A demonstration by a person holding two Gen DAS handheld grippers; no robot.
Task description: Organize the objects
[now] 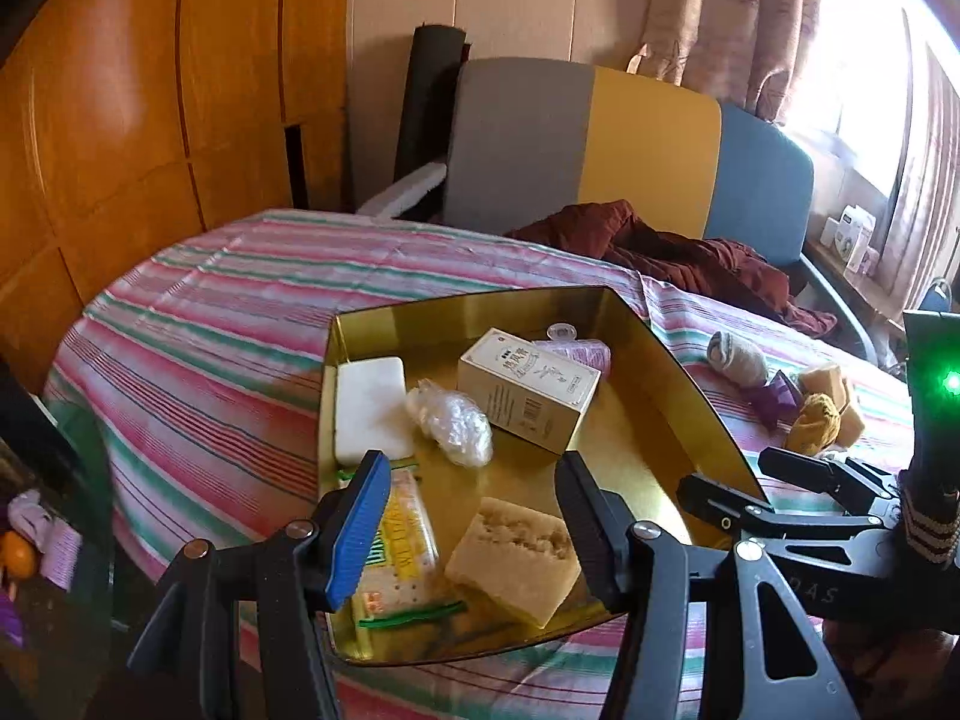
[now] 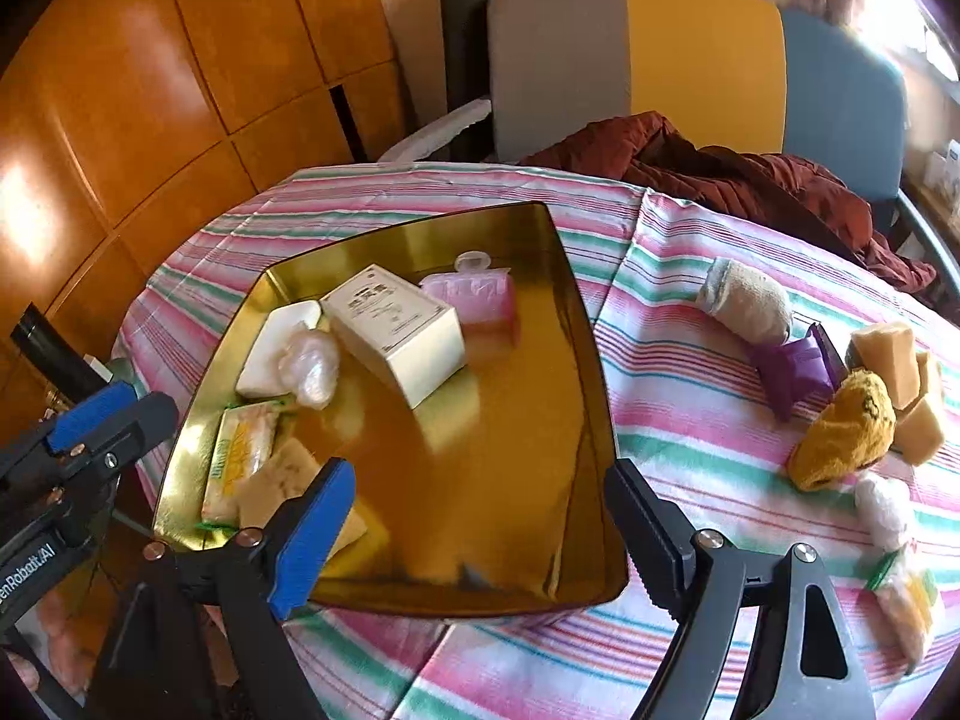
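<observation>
My left hand-held gripper (image 1: 468, 516) hung spread and empty over the near end of the gold tray (image 1: 654, 360), above the sponge block (image 1: 516, 558) and cracker packet (image 1: 402, 546). My right hand-held gripper (image 2: 480, 534) was spread wide too, holding nothing. Part of the job looked done: a white box (image 2: 396, 330), a pink packet (image 2: 474, 294), a soap bar (image 1: 369, 408) and a crumpled plastic bag (image 1: 450, 420) already lay in the tray. On the striped tabletop (image 2: 660, 396) a rolled sock (image 2: 747, 300), a purple wrapper (image 2: 792, 375), a mustard knit piece (image 2: 840, 432) and more sponge cubes (image 2: 900, 384) were still loose. The lower-right items were blurred and cut off.
</observation>
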